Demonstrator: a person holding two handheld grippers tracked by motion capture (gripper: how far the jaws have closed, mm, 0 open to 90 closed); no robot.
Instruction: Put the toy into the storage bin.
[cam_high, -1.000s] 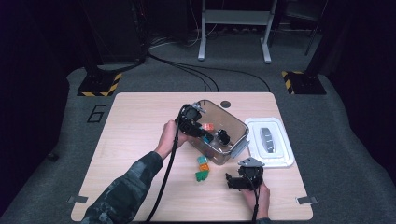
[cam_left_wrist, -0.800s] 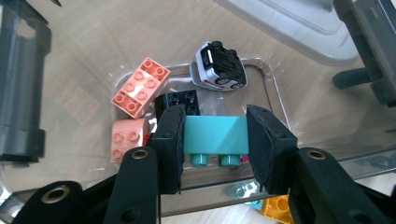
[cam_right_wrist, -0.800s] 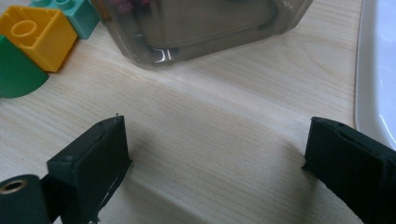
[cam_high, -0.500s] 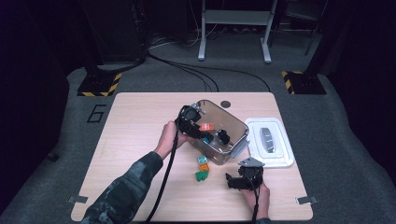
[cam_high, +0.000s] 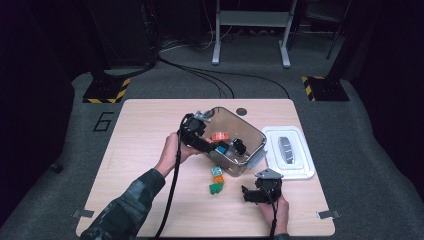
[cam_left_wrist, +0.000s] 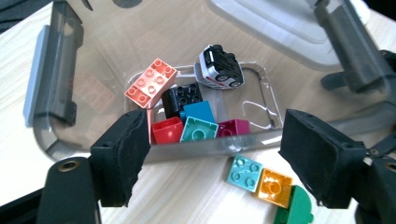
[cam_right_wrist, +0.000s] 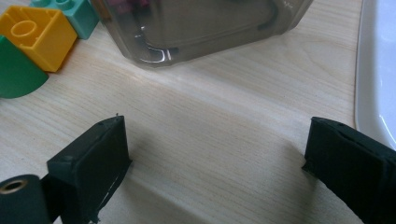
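Step in hand, as I judge it: loading loose bricks into the clear bin (cam_high: 252, 150). Left gripper (cam_left_wrist: 210, 163) hangs over the bin's near wall; its jaws have just been opening and now stand wide, nothing between the pads. The pink brick (cam_left_wrist: 151, 83) lies inside, leaning on the far-left wall, apparently just let go. Its long axis runs on a diagonal in the left gripper view, studs up and tilted toward the camera.

Also in the bin: black, red, blue, teal and magenta bricks and a toy car (cam_left_wrist: 220, 66).

Right gripper (cam_right_wrist: 212, 163) rests low over bare table (cam_right_wrist: 210, 116), jaws wide apart, empty.

Remaining outside, just beside the bin's near wall: teal brick (cam_high: 217, 171), orange brick (cam_high: 218, 179), green piece (cam_high: 216, 188), in a short row, touching. Lid (cam_high: 289, 150) lies right of the bin.

Next move, as judged: left gripper withdraws clear of the wall, drops to the teal brick, jaws straddling its sides without nudging the orange neighbour.
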